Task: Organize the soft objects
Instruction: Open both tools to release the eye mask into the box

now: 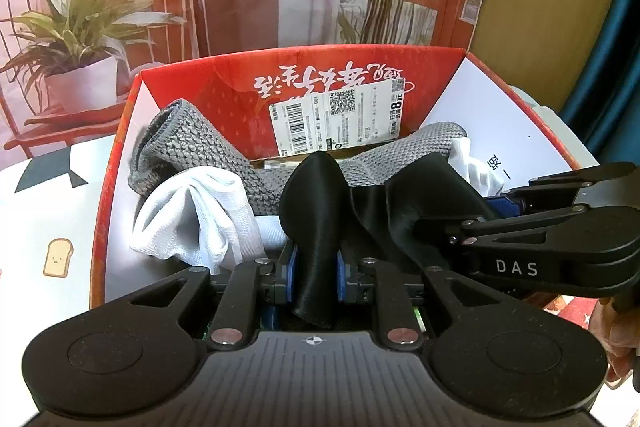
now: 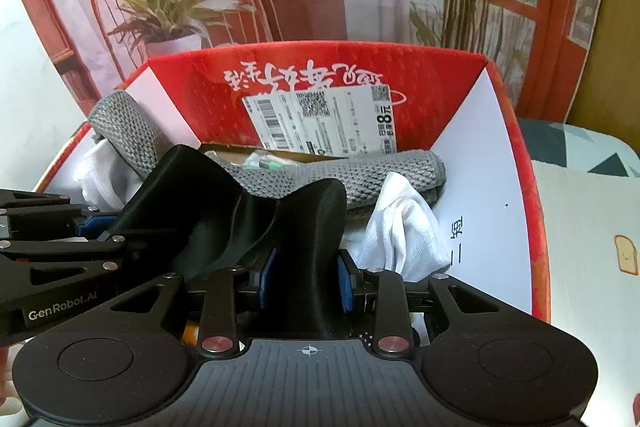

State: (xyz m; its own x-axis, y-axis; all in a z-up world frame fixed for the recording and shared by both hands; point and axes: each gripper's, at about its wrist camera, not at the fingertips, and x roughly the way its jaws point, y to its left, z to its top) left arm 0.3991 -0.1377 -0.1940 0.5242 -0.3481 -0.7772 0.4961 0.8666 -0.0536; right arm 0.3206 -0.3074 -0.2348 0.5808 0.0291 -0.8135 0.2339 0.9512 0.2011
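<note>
A black satin cloth [image 1: 312,195] is stretched between both grippers, low over the open red box [image 1: 116,155]. My left gripper [image 1: 314,279] is shut on one end of it, blue pads pressing its sides. My right gripper [image 2: 306,279] is shut on the other end of the black cloth [image 2: 304,219]. In the left wrist view the right gripper [image 1: 510,205] comes in from the right. In the right wrist view the left gripper [image 2: 90,223] comes in from the left. Inside the box lie a grey knitted cloth [image 1: 180,139] and a white cloth [image 1: 192,219].
The red box [image 2: 534,187] has white inner side walls and a shipping label [image 1: 340,119] on its far wall. It stands on a tablecloth with a toast print [image 1: 58,259]. A printed backdrop of a chair and plants [image 1: 80,27] hangs behind. A hand [image 1: 616,331] shows at the lower right.
</note>
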